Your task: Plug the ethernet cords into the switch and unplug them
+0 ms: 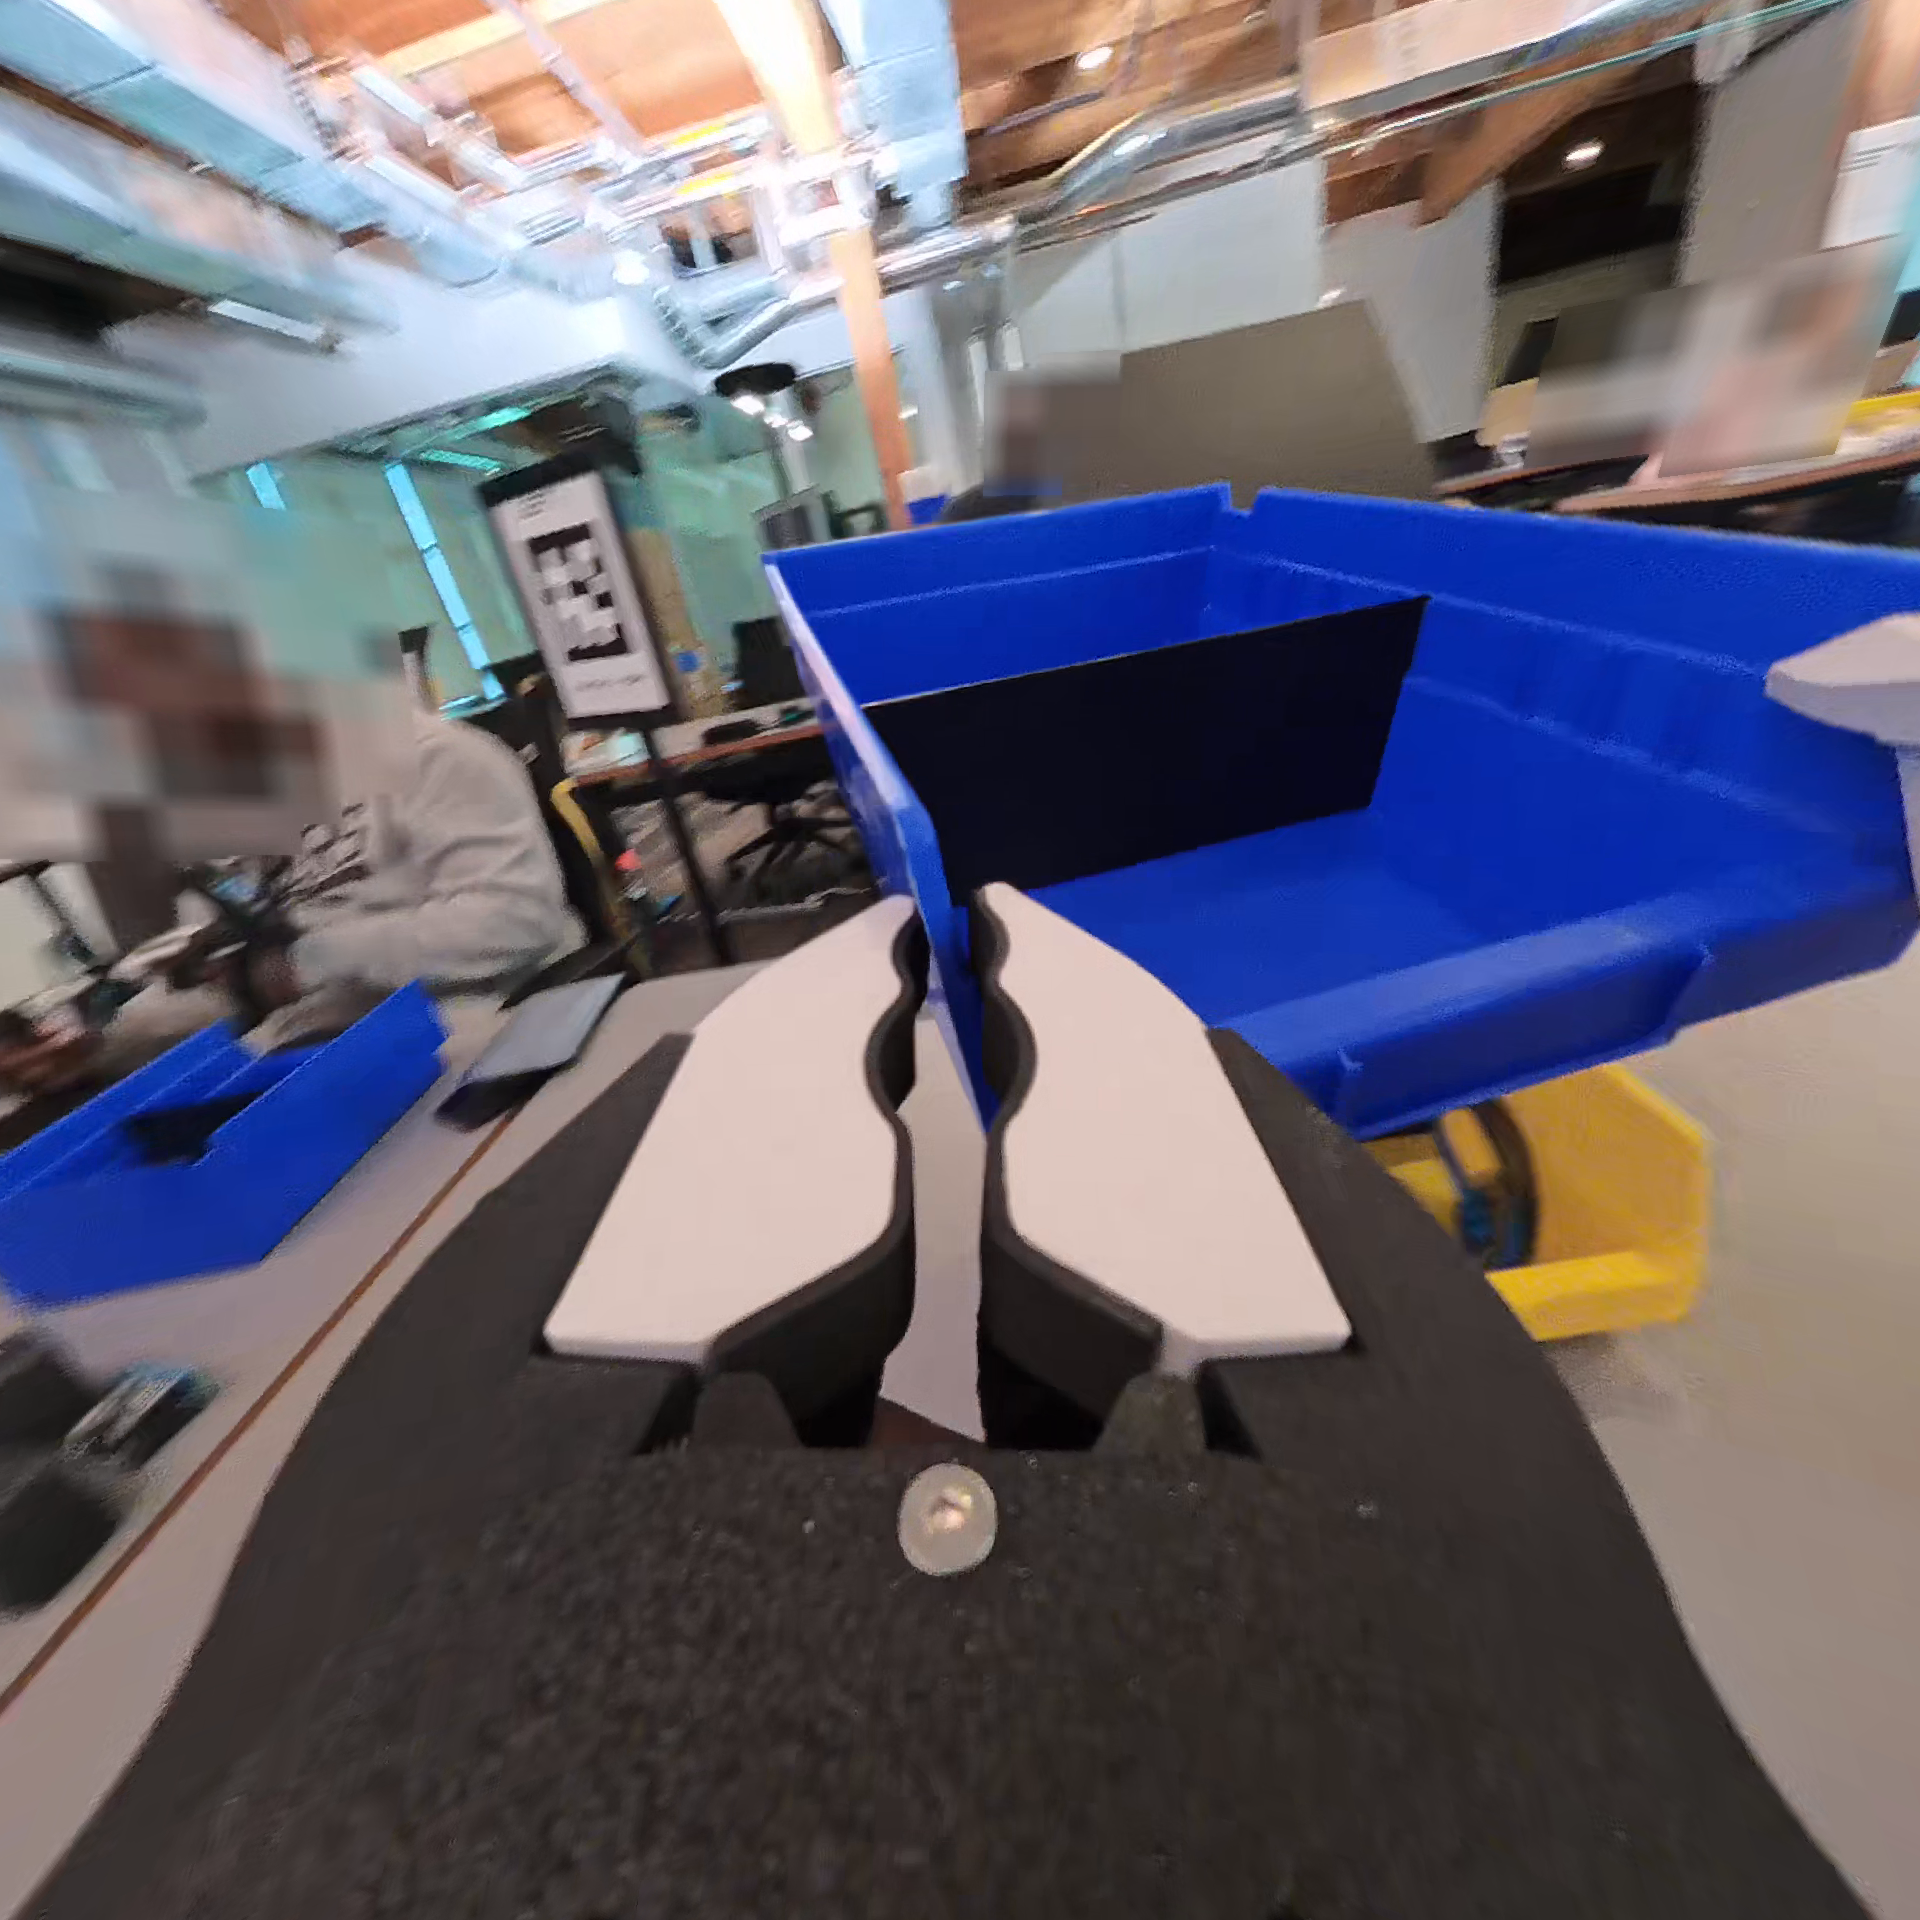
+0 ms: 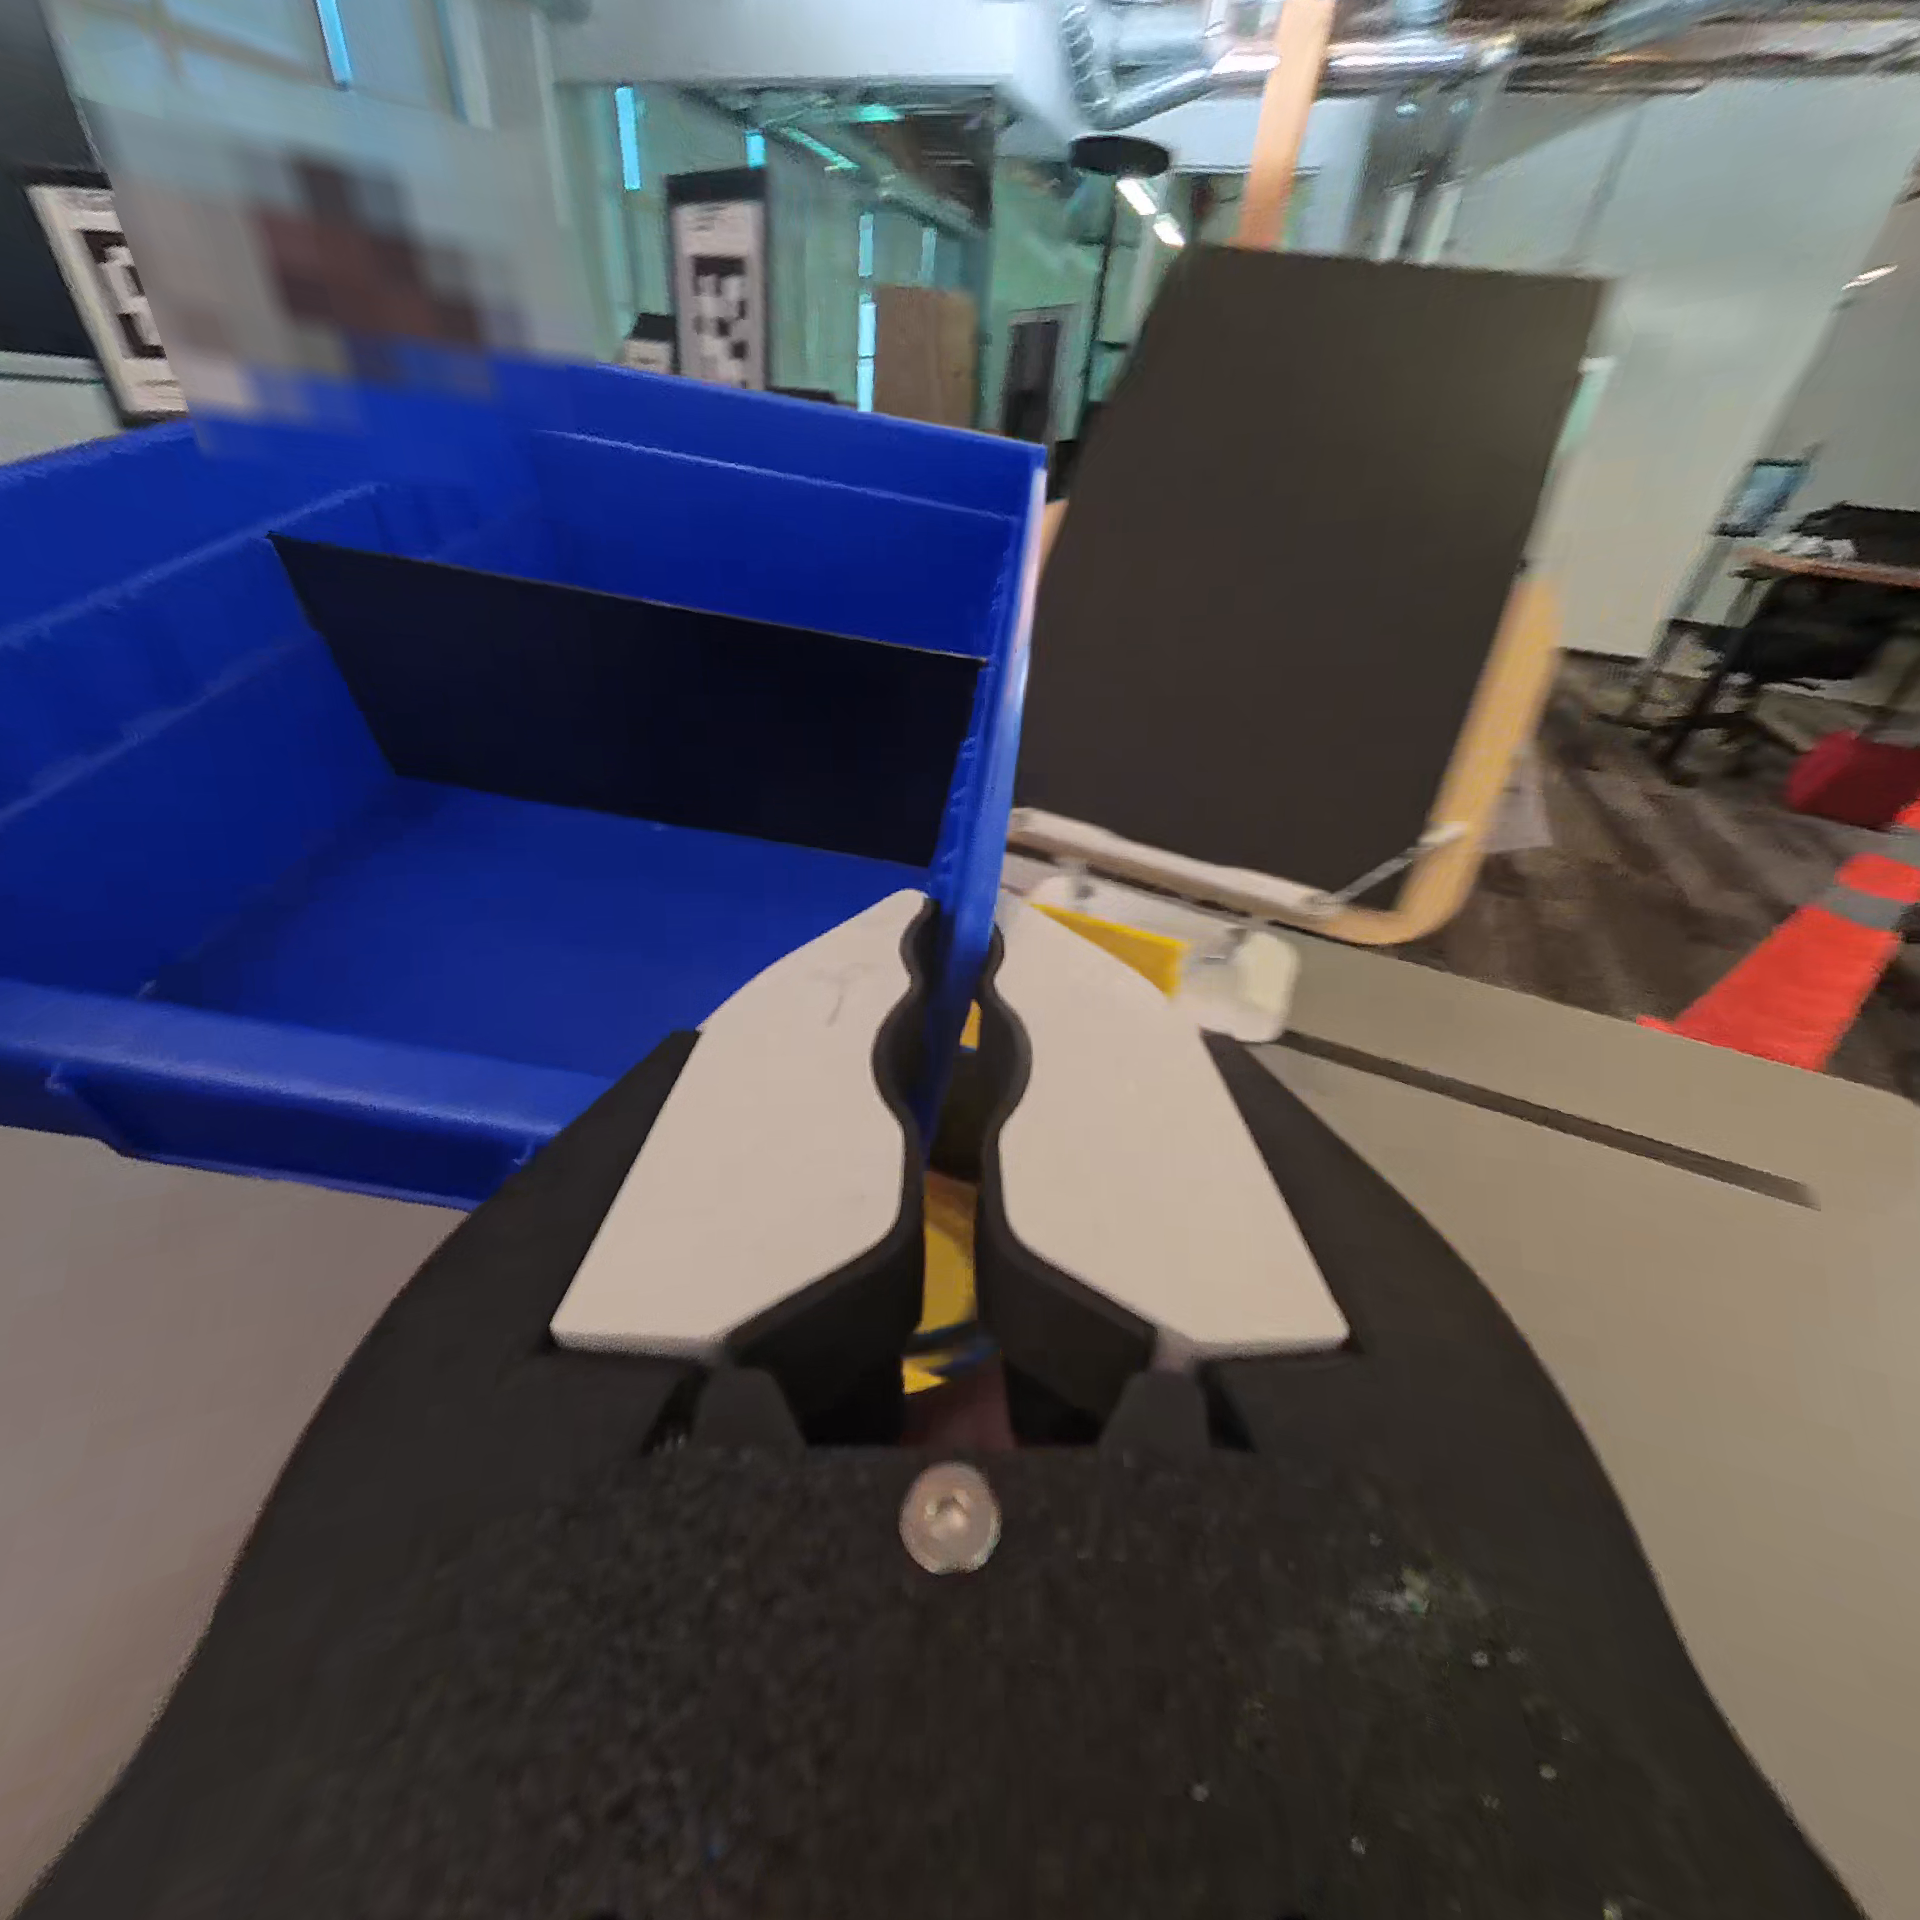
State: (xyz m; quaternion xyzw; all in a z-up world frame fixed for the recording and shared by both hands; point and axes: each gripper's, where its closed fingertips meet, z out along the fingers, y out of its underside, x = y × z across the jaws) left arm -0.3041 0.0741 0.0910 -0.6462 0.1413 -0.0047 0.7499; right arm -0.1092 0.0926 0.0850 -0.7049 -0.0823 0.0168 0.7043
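each gripper pinched one side wall of the blue bin [image 1: 1455, 935]: left gripper [image 1: 948, 925] and right gripper [image 2: 951, 935], fingers narrow, bin above a yellow bin [image 1: 1600, 1247].

A blue bin [image 1: 1455, 935] sits tilted above the grey bench [image 1: 1787, 1507], a black divider [image 1: 1132, 758] standing across its inside. Beneath it lies a yellow bin [image 1: 1600, 1236]. A second blue bin [image 1: 208, 1143] rests farther left on the bench, near a dark flat device [image 1: 540, 1039]. A person in a light top [image 1: 447, 862] sits beyond. In the right wrist view a dark board [image 2: 1288, 582] stands behind the bin, and an orange cone [image 2: 1808, 966] lies on the floor.
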